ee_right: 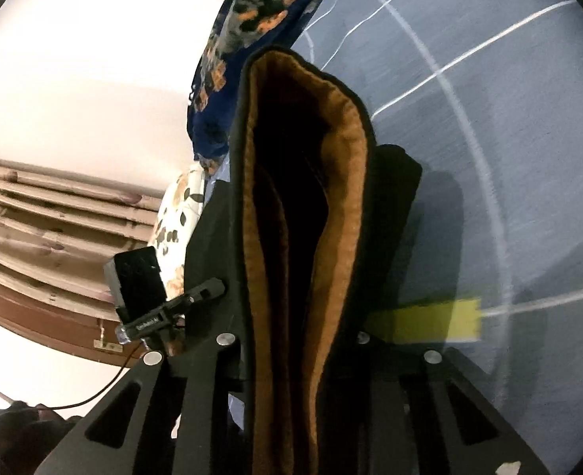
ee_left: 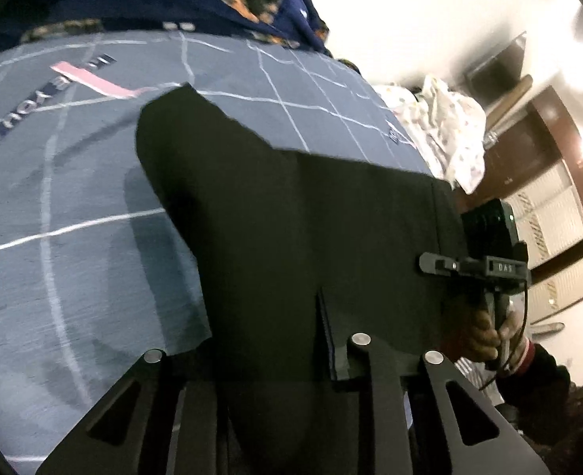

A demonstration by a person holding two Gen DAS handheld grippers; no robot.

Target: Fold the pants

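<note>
Left gripper (ee_left: 291, 356): fingers were closed on the black pants (ee_left: 291, 217); a shallow pinch could have slipped.
Right gripper (ee_right: 291, 356): clamped on the waistband, its tan lining (ee_right: 347, 182) gaping open; layers might have separated.
Pants: hung between both grippers, lifted over the grey bedsheet (ee_left: 74, 198); uneven pulling could have skewed the fold.
Yellow tape (ee_right: 441, 318): lay on the sheet beyond; drooping cloth could have hidden it.
Floral blanket (ee_right: 244, 39): bunched farther back; an overlong swing might have snagged it.
</note>
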